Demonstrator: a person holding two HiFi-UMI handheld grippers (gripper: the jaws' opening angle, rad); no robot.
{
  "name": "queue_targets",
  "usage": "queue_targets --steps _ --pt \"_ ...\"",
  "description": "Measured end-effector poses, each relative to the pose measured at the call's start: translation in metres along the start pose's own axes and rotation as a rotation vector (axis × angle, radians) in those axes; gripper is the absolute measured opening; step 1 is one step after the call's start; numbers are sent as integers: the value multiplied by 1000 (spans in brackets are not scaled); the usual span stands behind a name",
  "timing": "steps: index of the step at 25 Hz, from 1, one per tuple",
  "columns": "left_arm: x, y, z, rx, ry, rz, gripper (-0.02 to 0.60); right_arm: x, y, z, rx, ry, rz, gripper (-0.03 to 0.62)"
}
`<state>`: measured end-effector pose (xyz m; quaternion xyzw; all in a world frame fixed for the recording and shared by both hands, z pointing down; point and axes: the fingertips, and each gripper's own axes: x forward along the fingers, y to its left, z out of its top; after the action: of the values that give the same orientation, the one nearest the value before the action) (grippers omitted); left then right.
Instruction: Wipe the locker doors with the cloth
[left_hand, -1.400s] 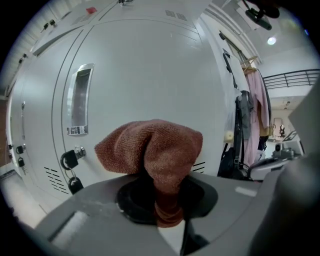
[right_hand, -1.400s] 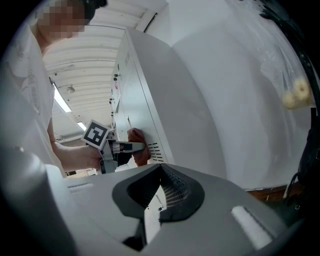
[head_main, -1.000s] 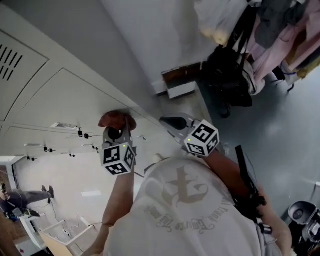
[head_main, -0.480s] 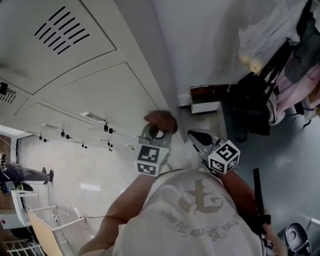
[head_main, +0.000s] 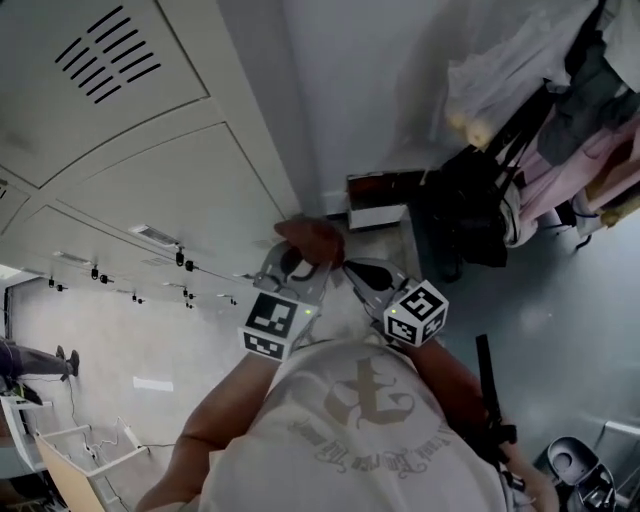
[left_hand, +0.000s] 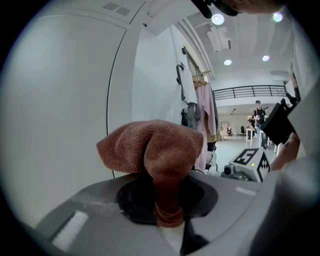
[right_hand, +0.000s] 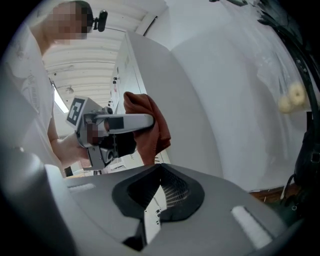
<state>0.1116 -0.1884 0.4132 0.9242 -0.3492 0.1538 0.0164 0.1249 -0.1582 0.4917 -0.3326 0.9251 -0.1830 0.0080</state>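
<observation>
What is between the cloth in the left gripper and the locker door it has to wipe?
Nothing visible. The left gripper is shut on the brown cloth, and the pale locker door lies right beside the cloth with no object between them. The right gripper is off to the other side, out of that path.

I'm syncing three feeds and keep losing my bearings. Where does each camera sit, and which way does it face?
Head view: on the person's head, looking steeply down past the locker doors to the floor; shows the shirt, left tongs and right tongs.
Left gripper view: on the left tongs, looking along jaws shut on the cloth beside a door.
Right gripper view: on the right tongs, jaws shut and empty, facing the left tongs; the left forearm shows.
Shared: every view shows the cloth.
</observation>
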Motion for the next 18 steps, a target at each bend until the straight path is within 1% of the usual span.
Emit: queue_targets --steps 4,7,13,18 --pt "-9 14 4 -8 14 36 81 -4 1 -4 12 1 -12 8" --pt "-5 21 -1 -22 33 28 81 -8 4 -6 21 3 -13 8" --pt "-2 20 -5 -6 54 22 81 -15 5 -9 24 6 -32 8" --pt "-16 36 -6 8 45 51 80 -8 14 -12 28 12 -38 8"
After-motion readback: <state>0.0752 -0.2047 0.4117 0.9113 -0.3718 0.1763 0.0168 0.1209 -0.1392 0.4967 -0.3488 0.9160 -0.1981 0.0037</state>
